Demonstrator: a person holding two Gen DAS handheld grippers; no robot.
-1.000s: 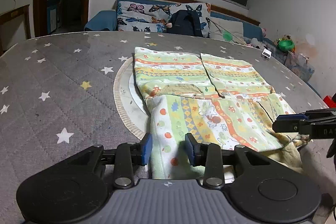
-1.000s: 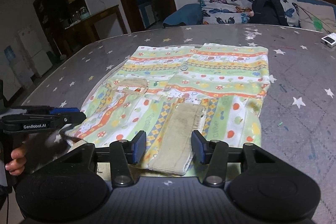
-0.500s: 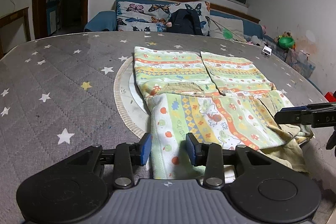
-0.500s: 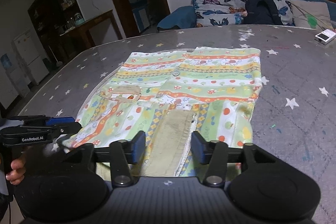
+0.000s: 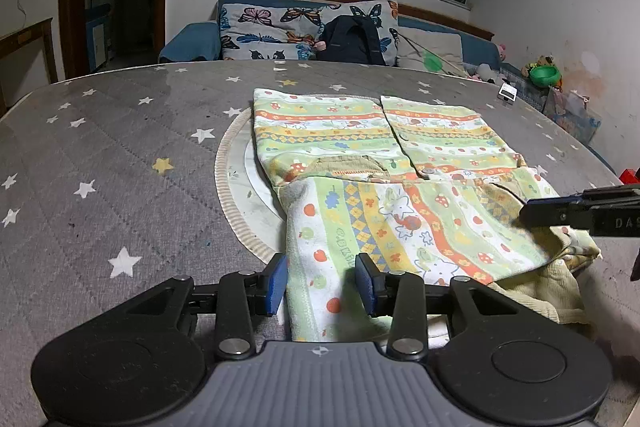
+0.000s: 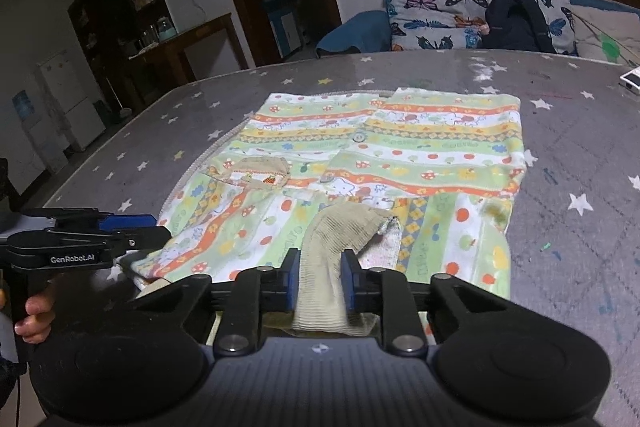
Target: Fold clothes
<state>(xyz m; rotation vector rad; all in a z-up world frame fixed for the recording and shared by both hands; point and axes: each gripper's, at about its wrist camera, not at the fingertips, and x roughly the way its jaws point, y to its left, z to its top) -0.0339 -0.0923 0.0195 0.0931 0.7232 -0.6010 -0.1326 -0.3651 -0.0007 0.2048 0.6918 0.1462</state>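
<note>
A child's patterned garment (image 5: 400, 163), green, yellow and orange stripes with fruit and mushroom prints, lies on the grey star-print table (image 5: 120, 155); it also shows in the right wrist view (image 6: 400, 155). My left gripper (image 5: 322, 285) is open, its blue pads either side of the garment's near edge. My right gripper (image 6: 320, 281) is shut on the beige ribbed cuff (image 6: 340, 235) and lifts it into a hump. The left gripper also shows at the left of the right wrist view (image 6: 120, 231), and the right gripper at the right of the left wrist view (image 5: 580, 211).
A round mat (image 5: 236, 195) lies under the garment. A small white box (image 6: 632, 79) sits at the table's far right. Behind the table stand a sofa with butterfly cushions (image 5: 288, 31) and a dark backpack (image 5: 352, 39). A wooden sideboard (image 6: 180, 55) stands far left.
My right gripper has closed on the beige cuff and raised it. My left gripper has stayed open over the near edge, shifting only slightly.
</note>
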